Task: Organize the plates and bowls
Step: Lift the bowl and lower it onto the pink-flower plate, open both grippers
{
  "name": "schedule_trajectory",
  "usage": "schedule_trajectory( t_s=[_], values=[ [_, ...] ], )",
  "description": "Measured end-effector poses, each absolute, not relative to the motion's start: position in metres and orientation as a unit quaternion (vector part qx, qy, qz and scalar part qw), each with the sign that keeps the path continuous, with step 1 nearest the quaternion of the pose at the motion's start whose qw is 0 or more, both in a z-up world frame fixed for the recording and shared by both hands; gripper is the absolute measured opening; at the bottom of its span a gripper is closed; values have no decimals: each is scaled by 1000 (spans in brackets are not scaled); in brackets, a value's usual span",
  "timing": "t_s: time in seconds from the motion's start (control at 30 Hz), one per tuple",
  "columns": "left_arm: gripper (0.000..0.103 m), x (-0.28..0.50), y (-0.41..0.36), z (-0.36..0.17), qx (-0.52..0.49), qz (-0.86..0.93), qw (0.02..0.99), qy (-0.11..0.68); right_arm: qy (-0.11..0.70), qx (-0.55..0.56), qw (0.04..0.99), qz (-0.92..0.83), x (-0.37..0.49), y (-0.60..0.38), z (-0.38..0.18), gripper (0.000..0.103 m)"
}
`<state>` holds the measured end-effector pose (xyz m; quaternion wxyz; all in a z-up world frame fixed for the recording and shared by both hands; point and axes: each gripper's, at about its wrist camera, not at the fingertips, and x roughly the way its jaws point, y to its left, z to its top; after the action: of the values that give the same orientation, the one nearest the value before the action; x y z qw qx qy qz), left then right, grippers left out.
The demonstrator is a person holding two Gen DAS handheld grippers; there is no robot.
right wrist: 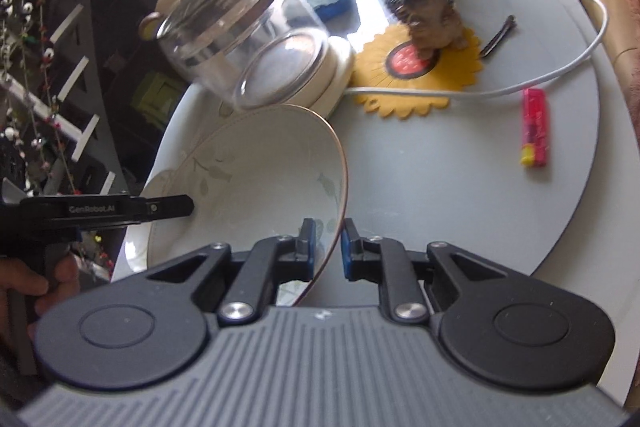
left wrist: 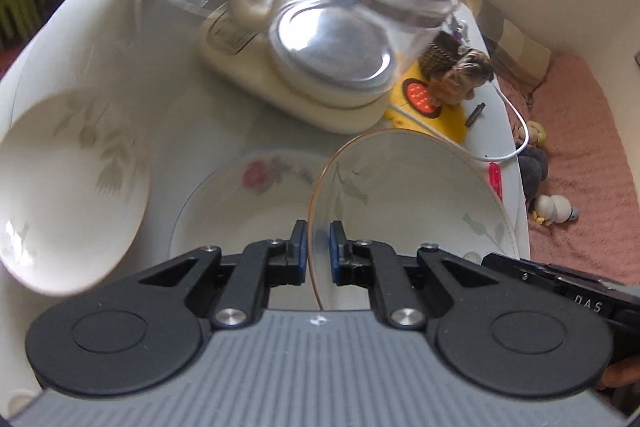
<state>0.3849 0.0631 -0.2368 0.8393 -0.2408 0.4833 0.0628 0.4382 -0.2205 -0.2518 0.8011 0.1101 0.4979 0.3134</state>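
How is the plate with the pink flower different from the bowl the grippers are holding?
The pink-flower plate lies flat on the table, while the leaf-pattern bowl is tilted, with its rim between the jaws of the left gripper and of the right gripper. The plate is shallow with a bluish rim line; the bowl is deeper with a brownish one. Both are white.

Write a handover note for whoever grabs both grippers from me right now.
Left gripper and right gripper: each straddles the rim of the gold-rimmed leaf bowl, from opposite sides; the jaws show gaps, so grip is uncertain.
Bowl looks tilted, partly over the rose plate on the table.
Another leaf-pattern dish is at the left, blurred.
Nothing stacked yet. Left: place this bowl, then gather the others. Mind the glass kettle.
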Motion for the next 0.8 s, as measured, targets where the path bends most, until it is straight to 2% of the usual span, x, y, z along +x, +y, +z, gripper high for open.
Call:
schedule_trajectory(
  t_s=[0.3,0.8],
  values=[
    [12,332,98,-274,-295,94,819,483,522,61,789,319,413,-178,-269,16],
    [13,344,115,-300,-329,110,806,480,507,-9,797,328,443,-135,-274,16]
  ],
)
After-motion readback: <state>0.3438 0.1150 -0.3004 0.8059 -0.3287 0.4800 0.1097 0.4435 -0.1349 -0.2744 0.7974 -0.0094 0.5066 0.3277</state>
